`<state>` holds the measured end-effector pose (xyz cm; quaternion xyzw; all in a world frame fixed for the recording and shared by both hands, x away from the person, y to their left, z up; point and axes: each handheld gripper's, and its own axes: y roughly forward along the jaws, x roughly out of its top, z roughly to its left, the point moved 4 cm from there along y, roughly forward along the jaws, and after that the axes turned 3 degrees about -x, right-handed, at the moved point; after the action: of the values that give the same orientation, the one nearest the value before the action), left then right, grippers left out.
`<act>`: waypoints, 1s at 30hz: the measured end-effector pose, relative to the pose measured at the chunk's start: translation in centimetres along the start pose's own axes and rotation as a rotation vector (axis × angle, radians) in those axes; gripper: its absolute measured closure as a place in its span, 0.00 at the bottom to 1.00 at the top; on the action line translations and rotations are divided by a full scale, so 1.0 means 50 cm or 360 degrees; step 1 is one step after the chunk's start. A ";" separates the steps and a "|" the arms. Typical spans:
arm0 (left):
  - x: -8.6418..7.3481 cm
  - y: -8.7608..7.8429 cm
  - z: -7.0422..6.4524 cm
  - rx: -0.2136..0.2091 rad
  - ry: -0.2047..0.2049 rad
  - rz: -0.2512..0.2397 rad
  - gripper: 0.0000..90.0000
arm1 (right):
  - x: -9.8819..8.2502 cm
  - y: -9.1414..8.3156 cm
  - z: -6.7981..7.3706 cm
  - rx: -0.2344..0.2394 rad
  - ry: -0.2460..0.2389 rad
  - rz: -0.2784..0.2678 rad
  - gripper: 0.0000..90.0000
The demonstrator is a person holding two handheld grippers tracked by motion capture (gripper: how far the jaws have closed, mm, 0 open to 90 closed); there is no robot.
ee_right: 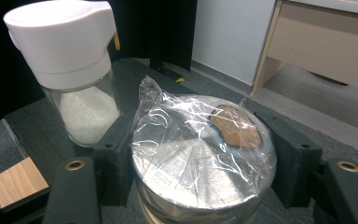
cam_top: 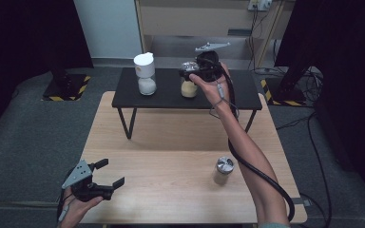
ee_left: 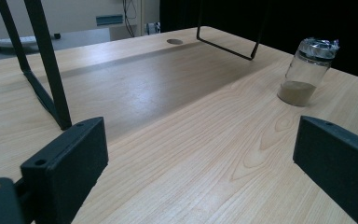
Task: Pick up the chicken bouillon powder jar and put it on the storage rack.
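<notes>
Right gripper (cam_top: 190,73) is raised over the low black shelf (cam_top: 171,97) at the far side of the desk (cam_top: 171,156). Its fingers (ee_right: 114,158) are closed against the two sides of a foil-and-film-covered lid (ee_right: 200,149) on a jar of pale yellow powder (cam_top: 188,88); both pads press on the lid rim, no gap visible. In the high view the jar stands on the shelf, directly beneath the fingers. A brown patch sits under the film, toward the far finger.

White-capped jar (ee_right: 72,70) holding white grains stands on the same shelf, just beyond the near finger, apart from the gripped lid.

Left gripper (cam_top: 107,175) rests low at the near left edge of the desk, held in the person's hand. Its fingers (ee_left: 67,163) stand wide apart with nothing between them but bare desk surface.

A third jar, foil-topped (ee_left: 307,70), with a little tan powder at its bottom, stands upright on the desk, ahead of the left fingers and off toward the right one, well apart.
</notes>
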<state>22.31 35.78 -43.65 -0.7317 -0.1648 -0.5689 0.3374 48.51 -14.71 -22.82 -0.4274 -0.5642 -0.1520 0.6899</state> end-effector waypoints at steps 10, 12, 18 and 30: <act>0.000 0.000 0.001 -0.0003 -0.0004 -0.0001 0.02 | -0.005 0.006 -0.002 0.0002 0.0003 0.0003 0.39; 0.000 0.000 0.001 -0.0004 -0.0003 -0.0001 0.02 | -0.006 0.007 -0.003 0.0009 0.0004 0.0007 0.39; 0.000 0.000 0.001 -0.0004 -0.0003 -0.0001 0.02 | -0.011 0.008 -0.005 0.0009 0.0017 -0.0002 0.39; 0.000 0.000 0.000 -0.0003 0.0000 0.0001 0.02 | -0.021 0.006 -0.004 0.0008 0.0024 -0.0032 0.39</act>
<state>22.31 35.79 -43.65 -0.7320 -0.1640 -0.5689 0.3371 48.52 -14.98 -23.91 -0.4189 -0.5636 -0.1608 0.6936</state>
